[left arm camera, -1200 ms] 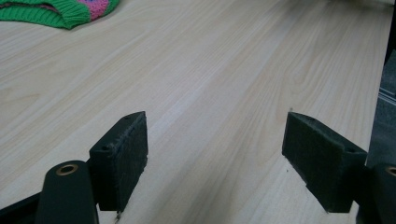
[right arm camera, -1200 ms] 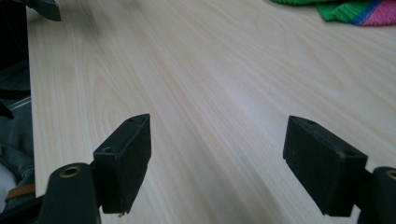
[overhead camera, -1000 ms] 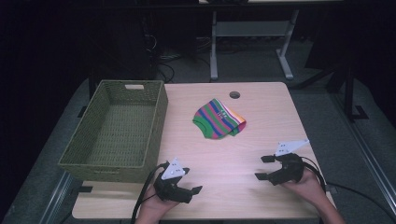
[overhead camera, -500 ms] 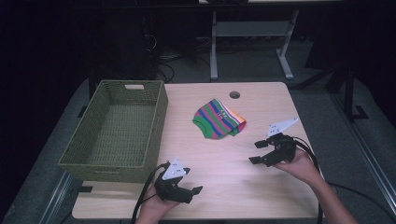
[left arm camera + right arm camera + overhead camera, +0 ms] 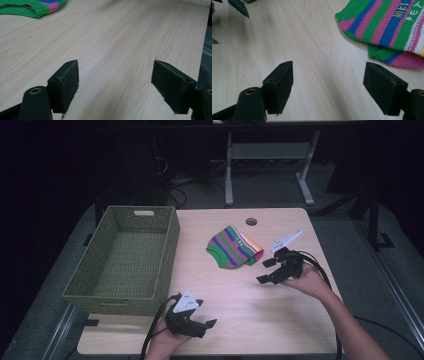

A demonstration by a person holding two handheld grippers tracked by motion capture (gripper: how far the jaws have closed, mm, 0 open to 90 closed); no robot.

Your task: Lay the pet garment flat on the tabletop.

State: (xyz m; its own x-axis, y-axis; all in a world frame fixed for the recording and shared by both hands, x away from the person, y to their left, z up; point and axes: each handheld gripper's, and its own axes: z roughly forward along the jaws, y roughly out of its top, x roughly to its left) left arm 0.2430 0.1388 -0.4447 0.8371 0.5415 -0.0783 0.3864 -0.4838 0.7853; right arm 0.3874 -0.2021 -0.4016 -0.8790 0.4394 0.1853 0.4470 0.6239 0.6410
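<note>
On the table, high view: a pale wooden tabletop (image 5: 280, 320) with rounded corners and a round cable hole (image 5: 251, 221) near its far edge
Room, high view: dark all round, grey carpet floor, a pale metal frame (image 5: 270, 155) and loose cables on the floor beyond the table
Basket, high view: an olive woven basket (image 5: 95, 287) on the table's left part, nothing in it
Garment, high view: a folded striped knit (image 5: 234, 247) in green, pink and blue lies flat near the table's middle, to the right of the basket and apart from it
Right gripper, high view: the right gripper (image 5: 266, 271) hovers just right of the knit, jaws wide, pointing toward it, nothing held
Left gripper, high view: the left gripper (image 5: 209, 325) sits low near the front edge, close to the basket's near corner, well apart from the knit
Left gripper view: jaws wide and empty over bare wood grain; the knit's green ribbed hem (image 5: 27, 8) at the top left, far off; the table's right edge and grey floor at the right
Right gripper view: jaws wide and empty above bare wood; the knit (image 5: 387, 27) lies ahead to the right, not touched, yellow and white lettering on its stripes; tips of the left gripper (image 5: 238, 7) at the top left
</note>
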